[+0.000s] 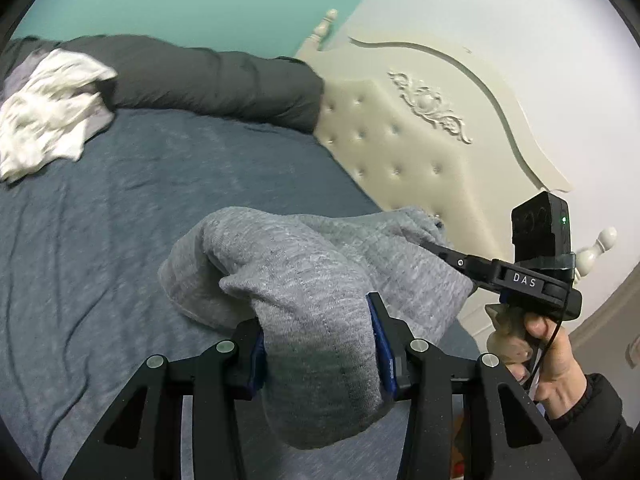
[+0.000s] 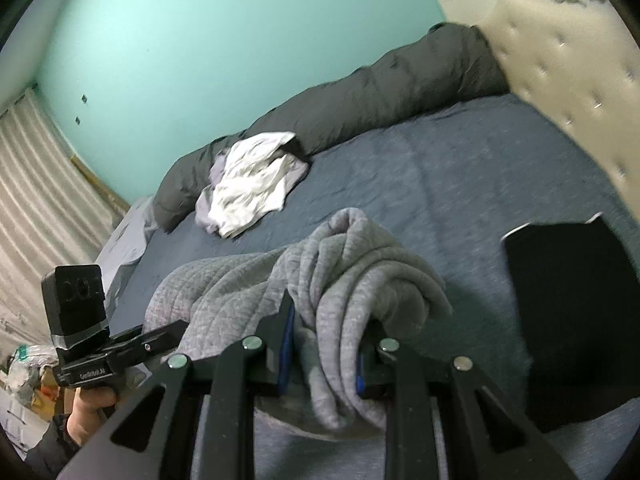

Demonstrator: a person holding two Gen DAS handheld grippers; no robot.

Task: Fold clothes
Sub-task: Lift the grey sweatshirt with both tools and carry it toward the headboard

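A grey knit garment (image 1: 320, 272) hangs bunched above the blue bed sheet (image 1: 160, 200). My left gripper (image 1: 320, 344) is shut on one thick fold of it. My right gripper (image 2: 326, 344) is shut on another bunched part of the same garment (image 2: 360, 272). The right gripper also shows in the left wrist view (image 1: 436, 246), pinching the garment's far edge. The left gripper's body (image 2: 120, 344) shows at the lower left of the right wrist view. A crumpled white and lilac garment (image 1: 48, 116) lies on the bed by the dark duvet; it also shows in the right wrist view (image 2: 252, 184).
A rolled dark grey duvet (image 1: 208, 76) lies along the far side of the bed by the teal wall. A cream tufted headboard (image 1: 400, 136) stands at the right. A flat black item (image 2: 572, 280) lies on the sheet (image 2: 460, 168) near the headboard (image 2: 568, 72). Curtains (image 2: 36, 200) hang at the left.
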